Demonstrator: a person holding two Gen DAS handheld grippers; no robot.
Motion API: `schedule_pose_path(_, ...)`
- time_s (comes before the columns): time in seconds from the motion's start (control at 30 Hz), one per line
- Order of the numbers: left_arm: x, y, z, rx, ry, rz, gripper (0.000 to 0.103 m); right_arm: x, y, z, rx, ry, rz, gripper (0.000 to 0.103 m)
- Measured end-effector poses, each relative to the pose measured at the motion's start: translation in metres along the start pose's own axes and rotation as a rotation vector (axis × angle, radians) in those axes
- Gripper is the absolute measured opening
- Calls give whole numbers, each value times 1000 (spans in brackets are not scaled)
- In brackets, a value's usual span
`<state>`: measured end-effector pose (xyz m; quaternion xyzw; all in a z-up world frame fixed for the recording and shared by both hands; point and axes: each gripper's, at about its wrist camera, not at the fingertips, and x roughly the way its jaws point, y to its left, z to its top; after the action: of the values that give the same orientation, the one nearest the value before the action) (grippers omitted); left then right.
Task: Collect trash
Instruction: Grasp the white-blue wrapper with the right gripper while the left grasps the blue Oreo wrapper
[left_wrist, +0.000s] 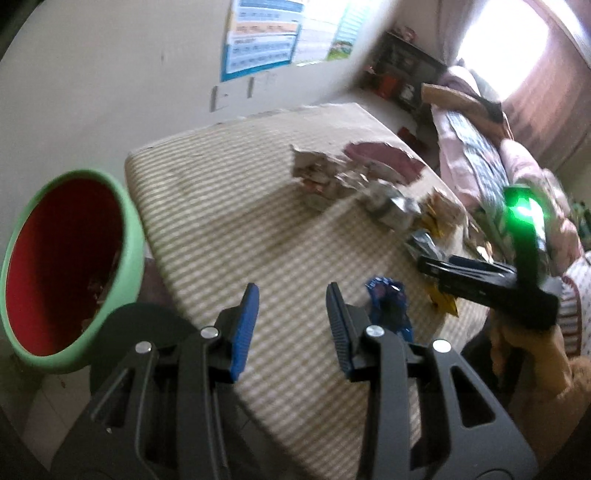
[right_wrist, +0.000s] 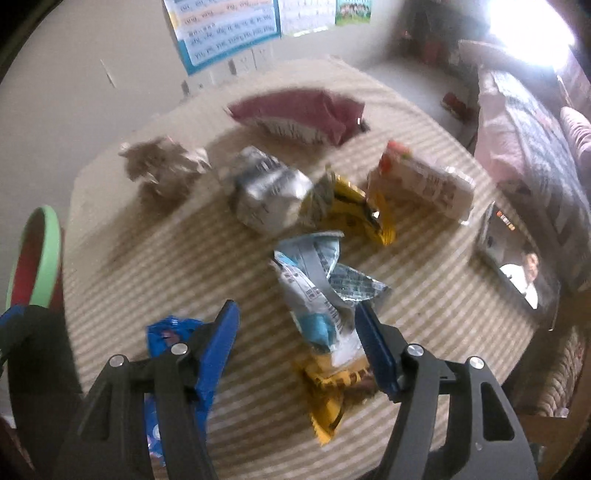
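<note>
Trash lies on a table with a striped cloth (right_wrist: 147, 266). My right gripper (right_wrist: 297, 308) is open above a crumpled silver-blue wrapper (right_wrist: 317, 288), which lies between its fingers near the right one. A yellow wrapper (right_wrist: 325, 402) lies under it and a blue wrapper (right_wrist: 173, 328) sits by the left finger. My left gripper (left_wrist: 291, 295) is open and empty over the cloth, with the blue wrapper (left_wrist: 389, 306) just to its right. A green bin with a red inside (left_wrist: 66, 266) stands beside the table on the left. The right gripper (left_wrist: 428, 267) shows at the far right.
Farther back lie a silver packet (right_wrist: 266, 192), a yellow-black wrapper (right_wrist: 351, 210), a white and red packet (right_wrist: 424, 181), a pink bag (right_wrist: 303, 110) and crumpled brown paper (right_wrist: 162, 170). A glossy screen (right_wrist: 517, 266) rests at the table's right edge. A bed (left_wrist: 480, 155) stands beyond.
</note>
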<state>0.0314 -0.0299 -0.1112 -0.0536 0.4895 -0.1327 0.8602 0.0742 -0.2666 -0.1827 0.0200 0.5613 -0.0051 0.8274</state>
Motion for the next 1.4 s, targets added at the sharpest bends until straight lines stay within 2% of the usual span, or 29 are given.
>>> schedule_pose_path(0.07, 5, -12, -2, 18, 23, -10, 36, 8, -3, 3, 13, 7, 17, 61)
schedule_pose_path(0.13, 12, -25, -4, 38, 51, -23, 36, 13, -5, 6, 26, 12, 28, 51)
schedule_pose_path(0.2, 16, -36, -5, 56, 71, -38, 36, 20, -11, 9, 56, 29, 36, 33)
schedule_pose_path(0.27, 20, -50, -6, 85, 88, -55, 38, 15, -20, 10, 96, 12, 70, 25)
schedule_pose_path(0.4, 32, -79, -11, 160, 117, -84, 43, -5, -30, 6, 153, -50, 156, 18)
schedule_pose_path(0.47, 45, -91, -16, 198, 148, -95, 47, -9, -37, 4, 187, -63, 188, 18)
schedule_pose_path(0.67, 87, -106, -37, 257, 272, -56, 46, -26, -49, -1, 234, -108, 229, 18)
schedule_pose_path(0.7, 89, -104, -40, 250, 281, -60, 43, -27, -50, -1, 237, -111, 233, 18)
schedule_pose_path(0.77, 90, -102, -43, 244, 289, -68, 17, -28, -51, -3, 244, -110, 238, 18)
schedule_pose_path(0.9, 79, -94, -38, 220, 250, -71, 1, -28, -48, -5, 235, -108, 240, 18)
schedule_pose_path(1.03, 64, -80, -29, 192, 207, -61, 1, -27, -41, -5, 220, -105, 243, 18)
schedule_pose_path(1.2, 68, -58, -33, 138, 243, -55, 4, -25, -35, -5, 201, -98, 241, 19)
schedule_pose_path(1.27, 70, -47, -33, 95, 256, -52, 23, -25, -36, -6, 203, -100, 241, 19)
schedule_pose_path(1.33, 67, -38, -32, 44, 247, -67, 30, -25, -36, -5, 206, -101, 242, 20)
schedule_pose_path(1.4, 64, -36, -32, 45, 234, -70, 32, -23, -35, -5, 205, -96, 242, 20)
